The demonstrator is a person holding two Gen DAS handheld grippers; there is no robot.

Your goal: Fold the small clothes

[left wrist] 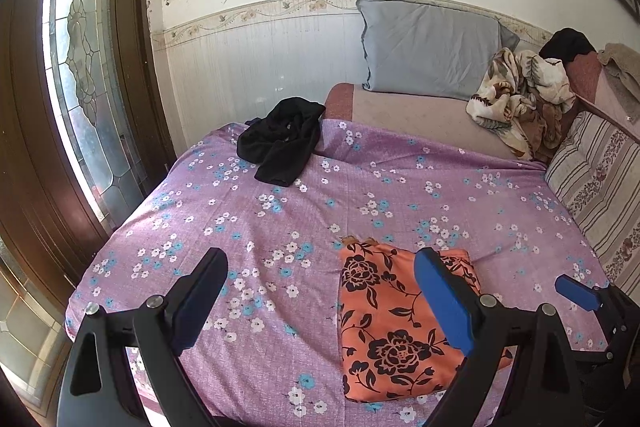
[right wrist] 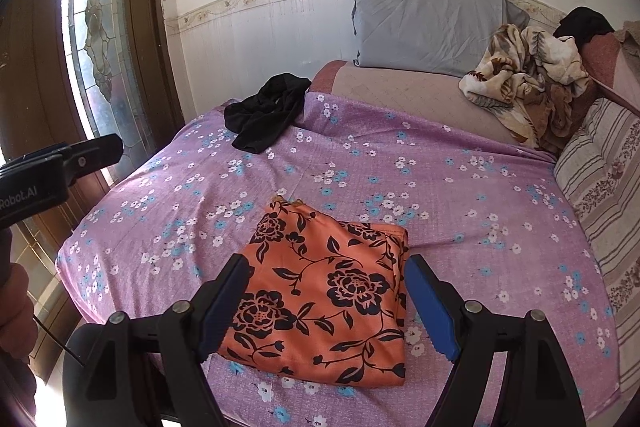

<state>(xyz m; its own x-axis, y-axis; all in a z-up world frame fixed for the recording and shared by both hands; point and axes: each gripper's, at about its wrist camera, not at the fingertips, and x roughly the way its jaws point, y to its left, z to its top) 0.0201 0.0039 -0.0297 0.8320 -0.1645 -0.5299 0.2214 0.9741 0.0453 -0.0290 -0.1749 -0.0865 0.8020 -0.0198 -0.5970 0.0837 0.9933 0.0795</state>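
With both my left claw (left wrist: 320,291) and right claw (right wrist: 326,291) spread and empty, the folded orange black-flowered cloth (right wrist: 320,303) lies on the purple floral bedsheet (right wrist: 460,187) at six o'clock; light, limp, perhaps slippery, so I'd pinch an edge.

— Bed cover? 
— Purple cotton bedsheet (right wrist: 460,187), printed with small white and blue flowers.
— Garments?
— Folded orange cloth (right wrist: 320,295) bearing black roses and leaves; crumpled plain black garment (right wrist: 262,115).
— Bedding at the wall?
— Grey-blue rectangular pillow (right wrist: 428,23), unpatterned; cream and brown leaf-print blanket (right wrist: 524,79); beige striped floral cushion (right wrist: 604,195).
— Gripper pads?
— Blue.
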